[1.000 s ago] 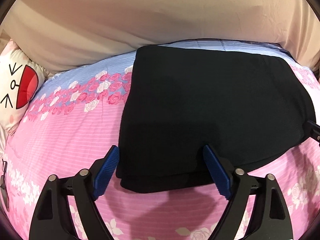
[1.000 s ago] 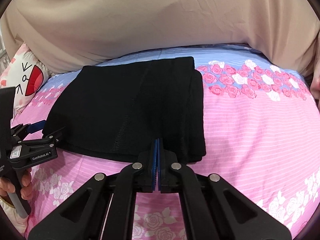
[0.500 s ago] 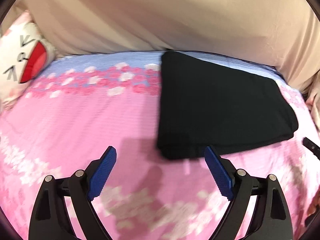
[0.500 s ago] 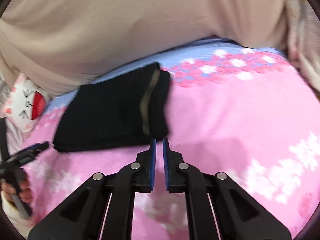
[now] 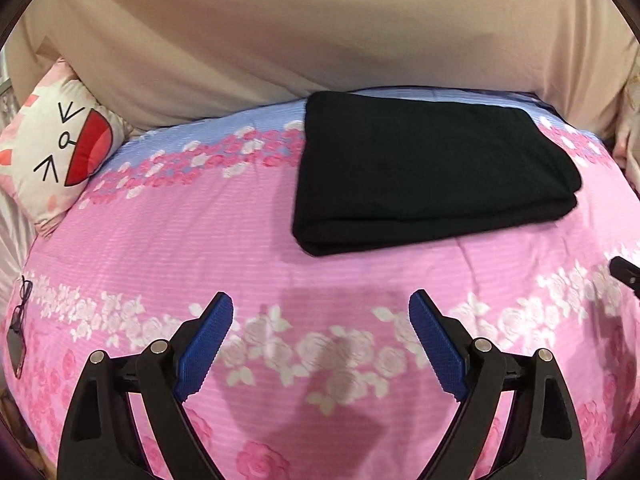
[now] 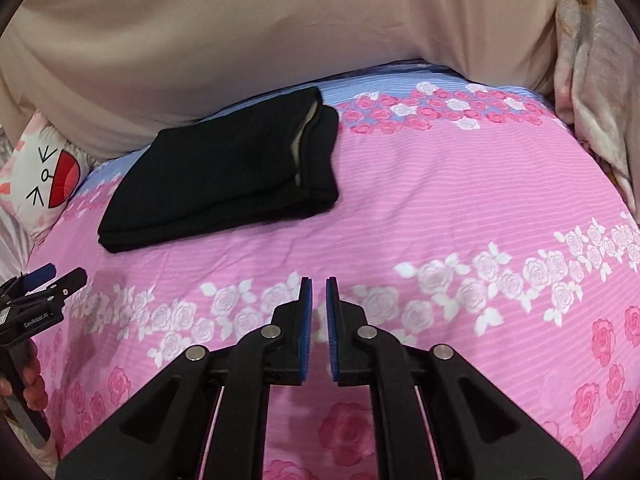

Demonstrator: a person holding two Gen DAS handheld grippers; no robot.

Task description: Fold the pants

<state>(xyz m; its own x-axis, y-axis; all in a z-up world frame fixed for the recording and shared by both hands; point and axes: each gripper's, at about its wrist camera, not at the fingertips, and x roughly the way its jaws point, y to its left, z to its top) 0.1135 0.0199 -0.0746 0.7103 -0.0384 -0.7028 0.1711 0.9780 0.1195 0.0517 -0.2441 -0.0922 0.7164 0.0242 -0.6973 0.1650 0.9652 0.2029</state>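
The black pants (image 5: 428, 176) lie folded in a flat rectangle on the pink floral bedspread (image 5: 200, 240), near the far side of the bed. They also show in the right wrist view (image 6: 228, 172), with a pale inner band along the folded right edge. My left gripper (image 5: 320, 316) is wide open and empty, above the bedspread, well short of the pants. My right gripper (image 6: 319, 296) is empty, its jaws a narrow gap apart, also well back from the pants. The left gripper also shows at the left edge of the right wrist view (image 6: 52, 280).
A beige fabric backdrop (image 5: 320, 40) rises behind the bed. A cartoon-face pillow (image 5: 60, 148) lies at the far left. Glasses and a small dark object (image 5: 18, 328) lie on the bedspread's left edge. Pale bedding (image 6: 592, 100) is piled at the far right.
Both grippers have pulled back from the folded pants toward the near side of the bed. The right gripper's jaws went from shut at the pants' edge to a narrow gap.
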